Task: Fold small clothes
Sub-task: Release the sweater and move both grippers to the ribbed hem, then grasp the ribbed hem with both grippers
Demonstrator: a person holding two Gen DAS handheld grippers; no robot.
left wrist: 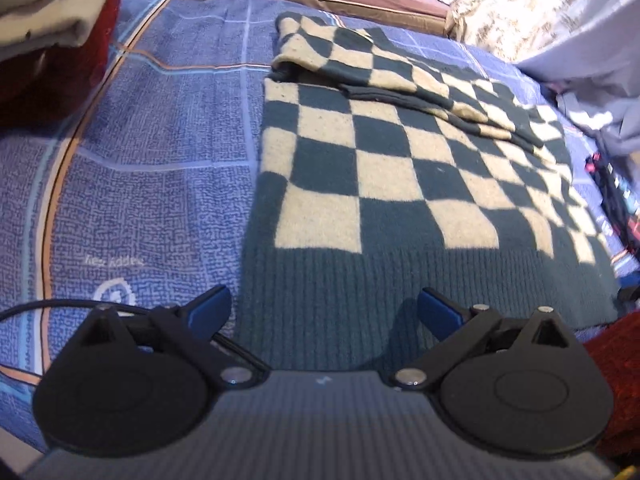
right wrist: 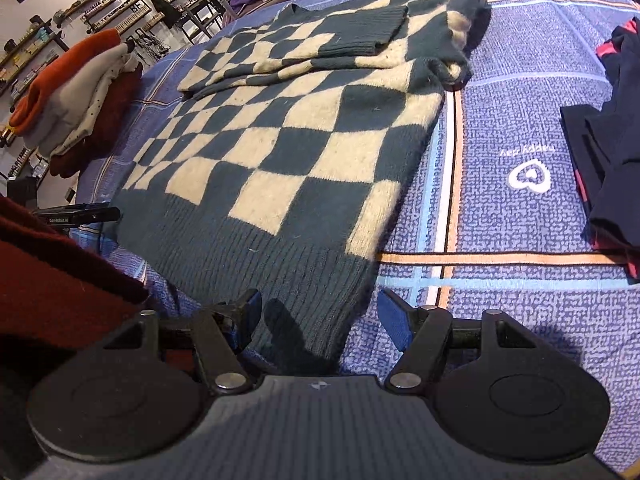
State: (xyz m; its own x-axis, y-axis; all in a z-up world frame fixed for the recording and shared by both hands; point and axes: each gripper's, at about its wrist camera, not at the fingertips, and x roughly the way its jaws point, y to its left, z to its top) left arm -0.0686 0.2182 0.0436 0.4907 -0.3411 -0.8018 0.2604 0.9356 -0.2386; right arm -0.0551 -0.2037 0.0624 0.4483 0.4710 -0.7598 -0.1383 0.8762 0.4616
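Beside sweater (right wrist: 280, 152), logo (right wrist: 530, 176) lettering illegible

Blue patterned bedspread (left wrist: 160, 152), checkered sweater (left wrist: 380, 184) flat, folded clothes stack (right wrist: 76, 104)

Sweater (right wrist: 280, 136): dark teal and cream checkerboard, plain teal ribbed hem. Bedspread (right wrist: 520, 220): blue-violet maze texture, orange, white and pale blue stripes, white heart logo. Stacked clothes (right wrist: 76, 96): orange, grey-beige, maroon. Gripper fingertips (left wrist: 438, 312): blue. Dark garment (right wrist: 612, 152): probably navy with red.
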